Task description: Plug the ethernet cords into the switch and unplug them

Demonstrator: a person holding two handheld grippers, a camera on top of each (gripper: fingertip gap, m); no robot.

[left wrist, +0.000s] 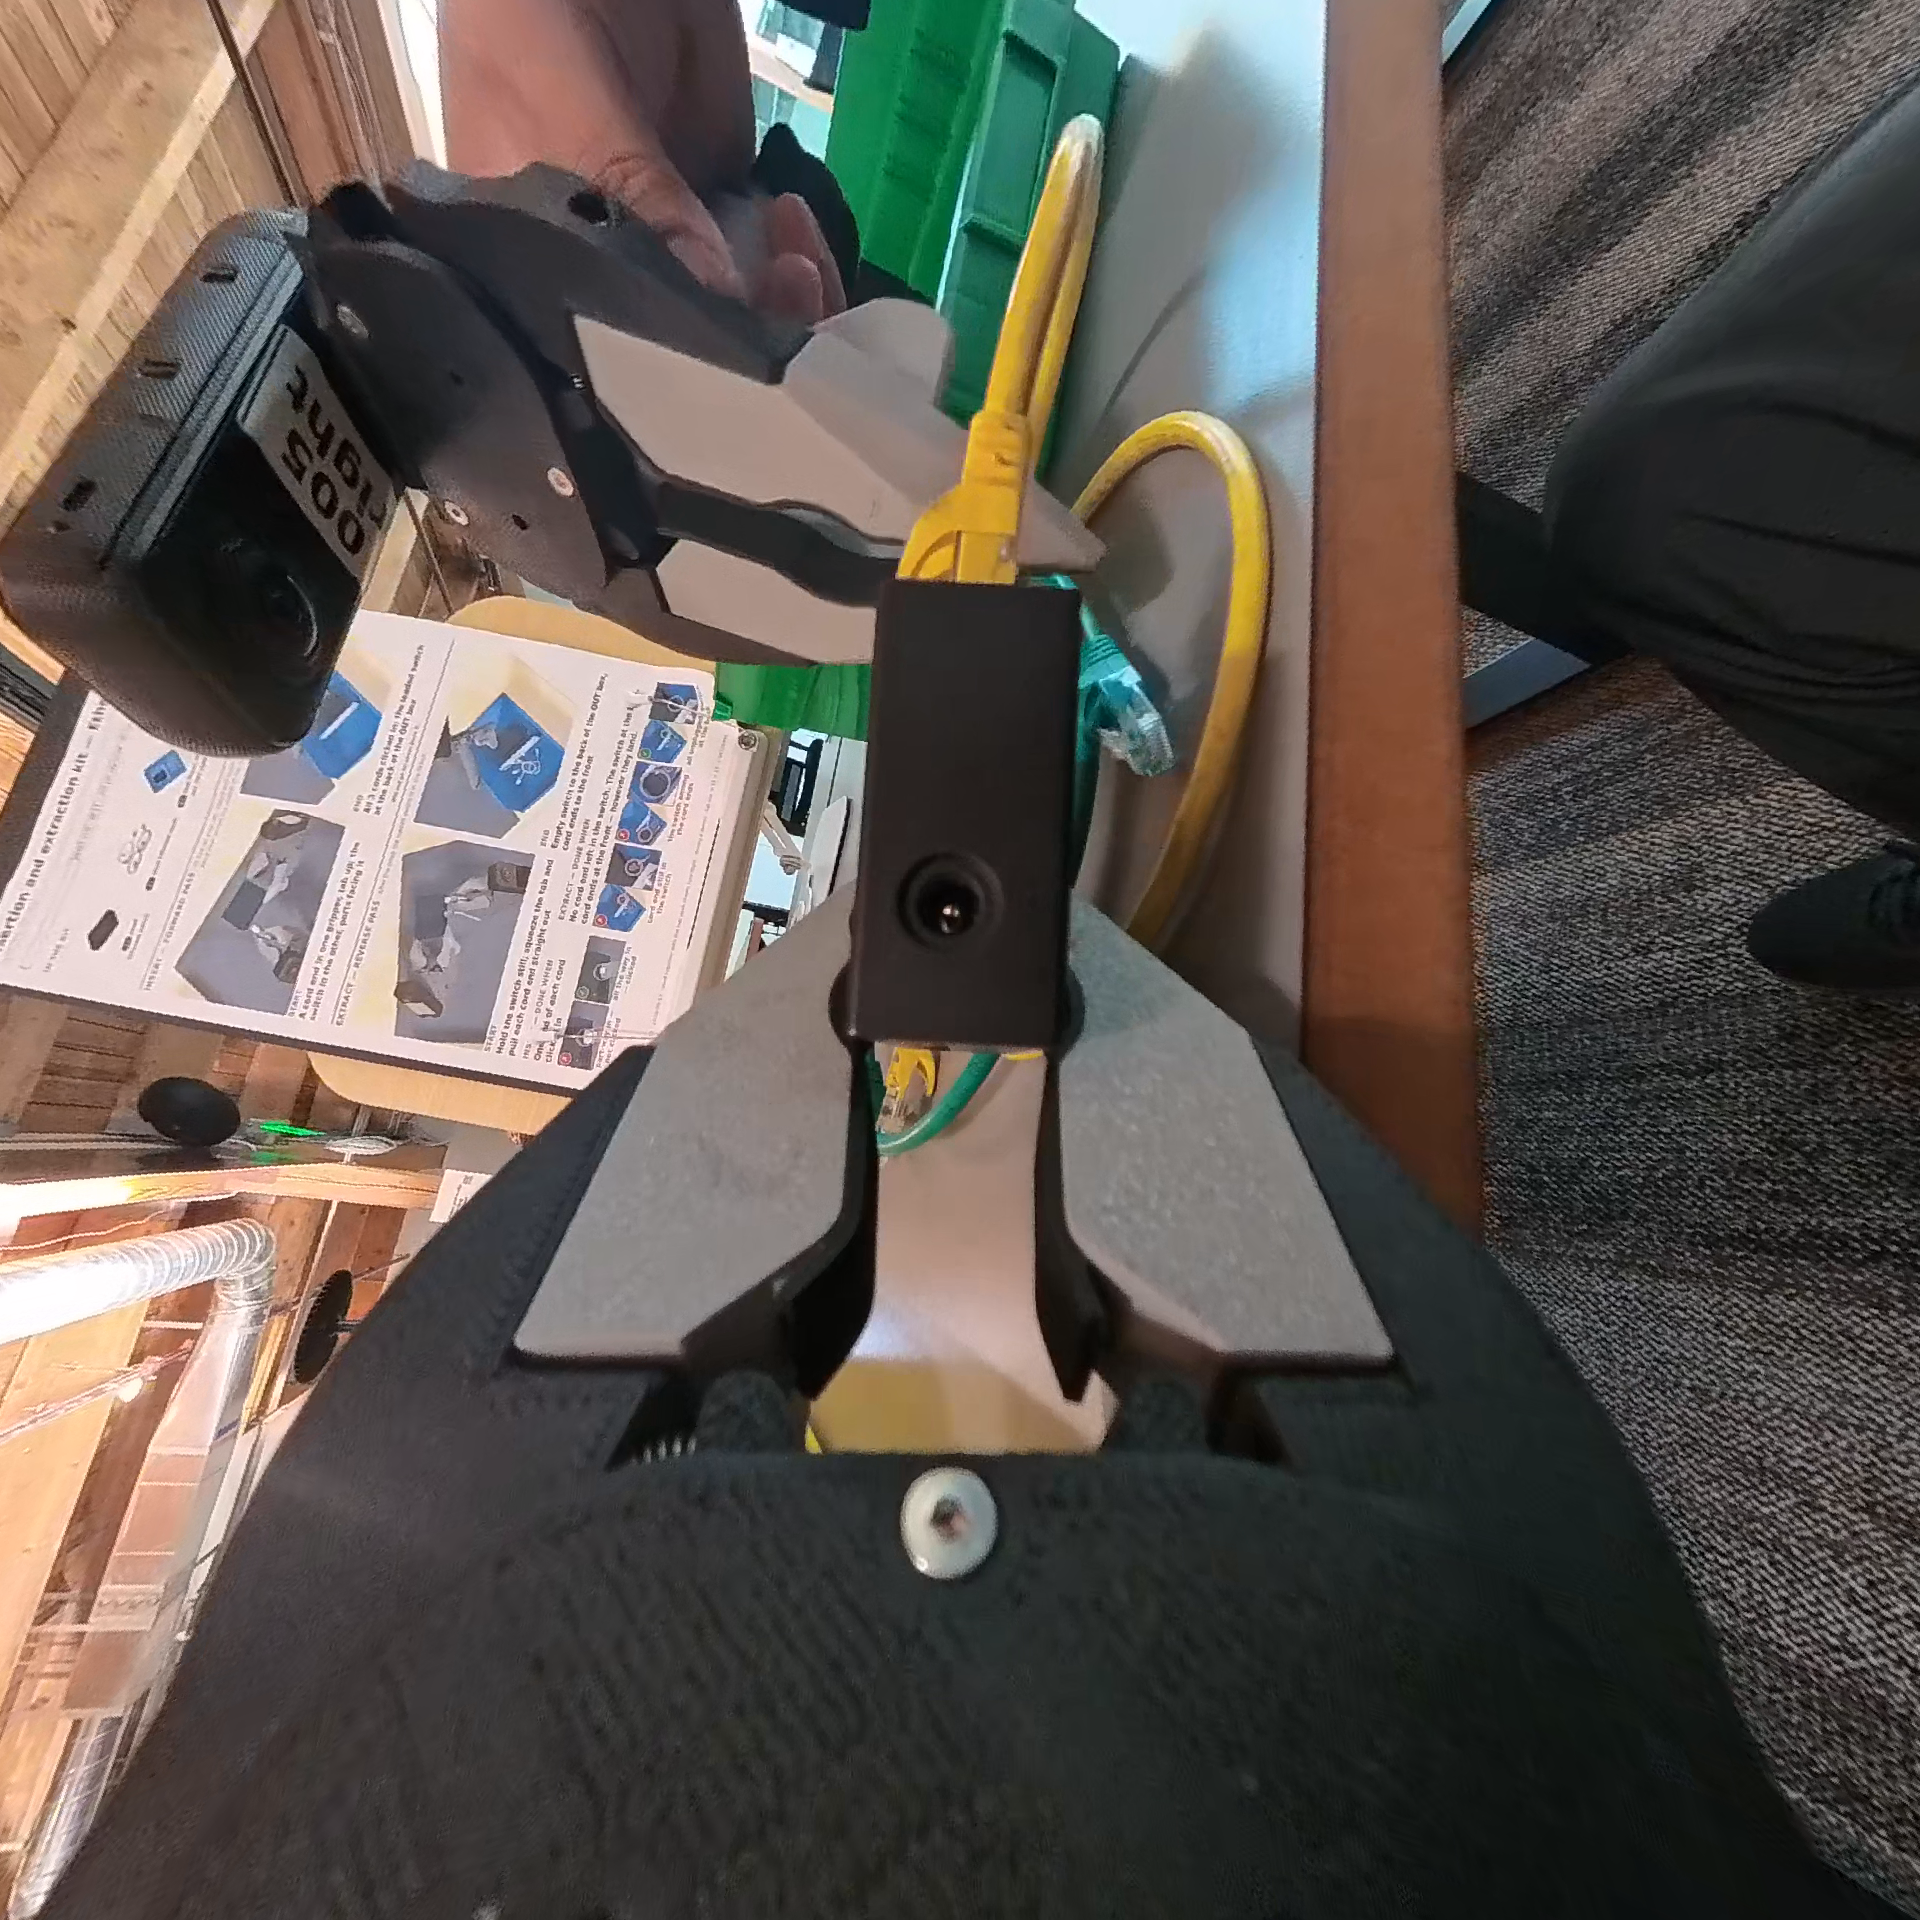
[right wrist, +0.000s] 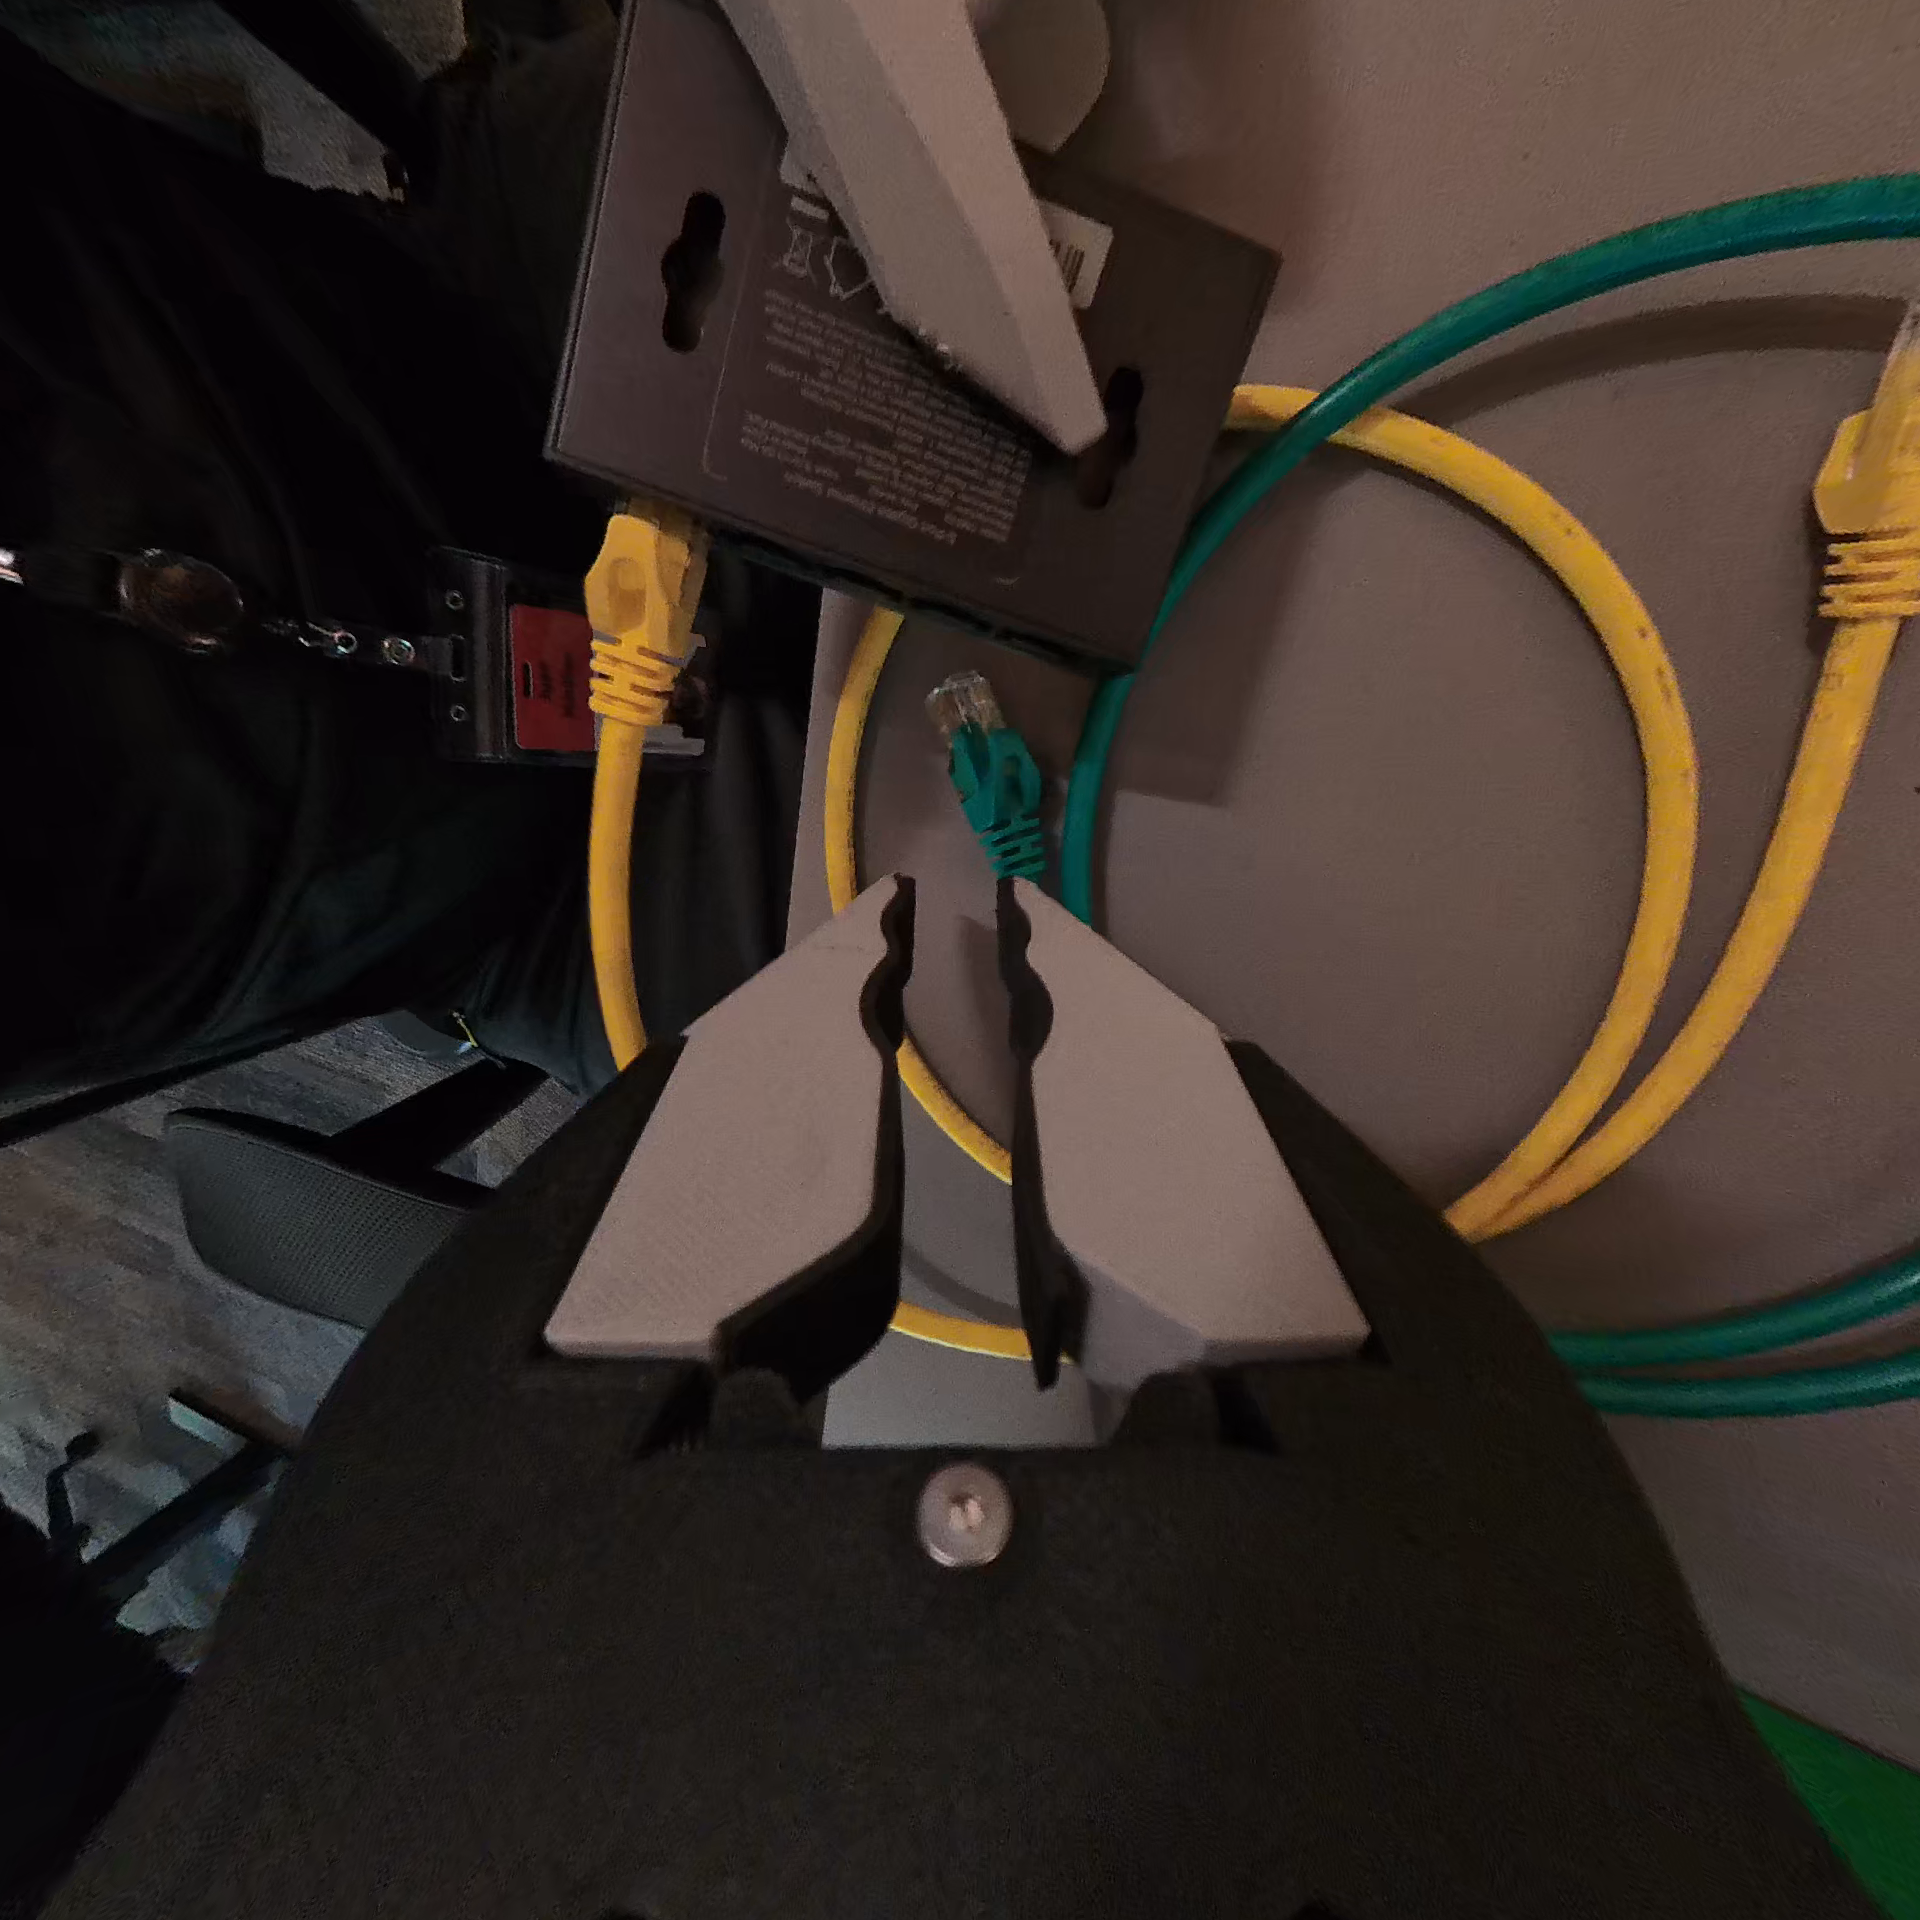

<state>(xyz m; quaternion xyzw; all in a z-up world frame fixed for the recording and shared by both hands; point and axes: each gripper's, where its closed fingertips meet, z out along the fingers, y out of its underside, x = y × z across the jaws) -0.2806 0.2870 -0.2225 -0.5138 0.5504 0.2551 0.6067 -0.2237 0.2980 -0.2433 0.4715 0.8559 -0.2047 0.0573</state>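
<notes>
Clamping the black switch (left wrist: 961,800) by its two broad faces, the left gripper (left wrist: 956,1023) holds it raised above the desk (left wrist: 1195,312), the narrow end with the round power socket turned toward its own camera. In the right wrist view the same switch (right wrist: 904,343) shows its labelled underside with two keyhole slots, one grey finger (right wrist: 935,229) of the left gripper lying across it. A yellow plug (right wrist: 636,613) sits in the port at the end of the port row nearest the desk's front edge, and its yellow cord (right wrist: 1558,831) loops round on the desk surface. The cord's other plug (right wrist: 1870,520) lies free on the desk, well apart from the switch. The right gripper (right wrist: 956,894) has its jaws parted with nothing between them; its tips sit just behind a green plug (right wrist: 987,769), which lies loose just short of the port row, clear tip pointing at the ports. The green cord (right wrist: 1351,395) arcs away over the yellow loop. A green bin (left wrist: 966,156) stands farther along the desk, and a printed instruction sheet (left wrist: 395,831) stands propped behind it.
</notes>
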